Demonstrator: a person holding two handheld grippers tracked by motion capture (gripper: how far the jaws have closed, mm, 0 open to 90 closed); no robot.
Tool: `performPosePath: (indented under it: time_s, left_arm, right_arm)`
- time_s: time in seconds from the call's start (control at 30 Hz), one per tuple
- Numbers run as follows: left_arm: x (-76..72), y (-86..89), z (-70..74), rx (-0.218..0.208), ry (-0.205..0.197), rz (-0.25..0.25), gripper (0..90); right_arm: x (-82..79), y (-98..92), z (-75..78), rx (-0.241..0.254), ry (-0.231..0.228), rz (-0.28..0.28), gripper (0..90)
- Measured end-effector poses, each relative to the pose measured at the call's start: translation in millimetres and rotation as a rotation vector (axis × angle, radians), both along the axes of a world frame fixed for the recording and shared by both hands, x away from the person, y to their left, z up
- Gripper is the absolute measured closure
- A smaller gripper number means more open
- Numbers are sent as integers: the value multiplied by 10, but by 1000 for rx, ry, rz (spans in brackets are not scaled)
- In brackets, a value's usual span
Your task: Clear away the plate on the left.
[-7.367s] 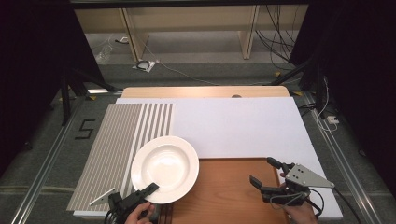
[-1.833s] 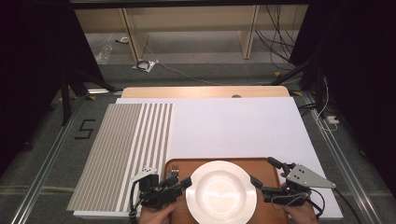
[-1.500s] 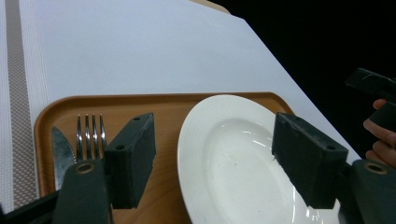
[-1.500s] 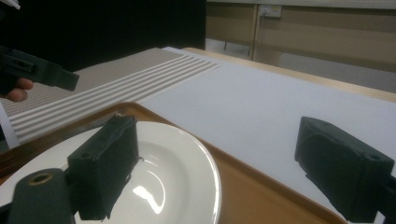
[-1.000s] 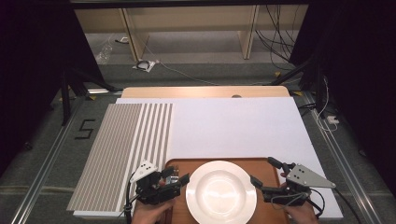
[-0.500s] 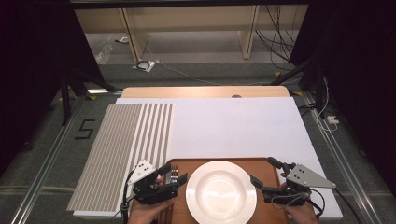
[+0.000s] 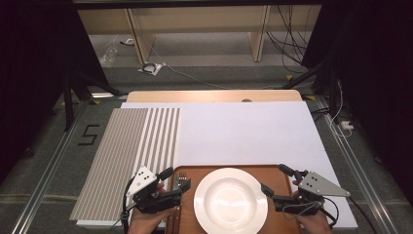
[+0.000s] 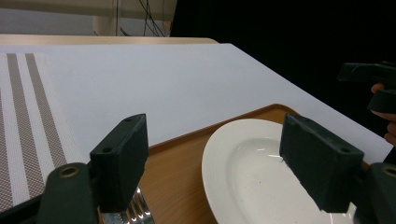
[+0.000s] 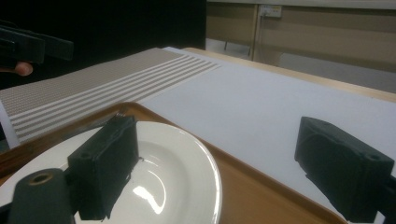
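Here a round white ceramic plate (image 7: 230,200) is seen lying flat on a brown wooden tray (image 7: 272,175) at the near edge of the table, between the two grippers. The tray rests on a large white mat (image 7: 243,131) whose left part is covered by brown and white stripes. The left gripper (image 7: 175,183) is held in the person's left hand (image 7: 146,222) just to the left of the plate, over the left end of the tray; its jaws have just been opening and are spread wide, with nothing pinched between them. In the left gripper view the plate's left rim (image 8: 210,163) is seen between the two black pads (image 8: 121,163) and a little beyond them, untouched, and the tines of a silver metal fork (image 8: 137,212) are seen on the tray close beside the left pad. In the high view the fork (image 7: 182,179) lies on the left end of the tray, just beside the plate. The right gripper (image 7: 277,181) is held just to the right of the plate, over the right end of the tray, its jaws also spread apart and empty; in the right gripper view one pad (image 9: 105,163) is seen in front of the plate (image 9: 187,177) and the other over the tray's far edge and the white mat.
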State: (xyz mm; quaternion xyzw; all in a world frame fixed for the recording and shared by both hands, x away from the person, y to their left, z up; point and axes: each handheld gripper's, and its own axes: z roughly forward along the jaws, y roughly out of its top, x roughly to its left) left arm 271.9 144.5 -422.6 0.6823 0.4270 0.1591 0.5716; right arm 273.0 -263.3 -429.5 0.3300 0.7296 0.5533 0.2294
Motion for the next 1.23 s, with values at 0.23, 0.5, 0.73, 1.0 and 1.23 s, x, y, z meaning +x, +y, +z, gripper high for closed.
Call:
performPosePath:
  time_s: [0.23, 0.5, 0.73, 1.0, 1.23]
  left_arm:
    - [-27, 67, -4, -20, -66, 6, 213]
    - [-30, 80, -11, -19, -80, 6, 203]
    - [-25, 82, -13, -19, -75, 7, 202]
    - [-21, 86, -15, -23, -74, 12, 201]
    - [-13, 94, -22, -22, -69, 17, 201]
  right_arm:
    - [0, -3, -1, 2, -2, -1, 143]
    - [0, -3, -1, 2, -2, -1, 143]
    - [0, -6, -1, 0, -2, -1, 142]
    - [1, -8, -1, 2, -2, -1, 143]
    - [3, -8, -3, 3, -2, -1, 143]
